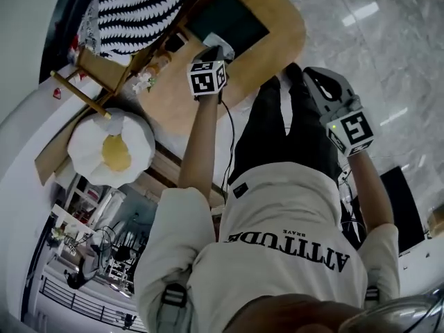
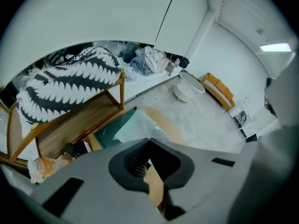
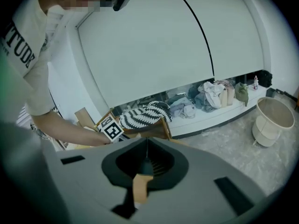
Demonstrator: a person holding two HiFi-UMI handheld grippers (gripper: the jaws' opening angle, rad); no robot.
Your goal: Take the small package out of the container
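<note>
wooden counter (image 1: 277,26) — left gripper (image 2: 148,140) seemingly pinches the small package (image 2: 135,125) at the container (image 2: 108,130); lift straight up. right gripper (image 3: 145,146) closed, empty.

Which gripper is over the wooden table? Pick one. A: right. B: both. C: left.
C: in the head view the left gripper is above the wooden table, while the right gripper is out over the marble floor.

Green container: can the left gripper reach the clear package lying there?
Probably yes. The left gripper sits just short of the green container, and the clear package lies uncovered ahead; the shut jaws must open first.
</note>
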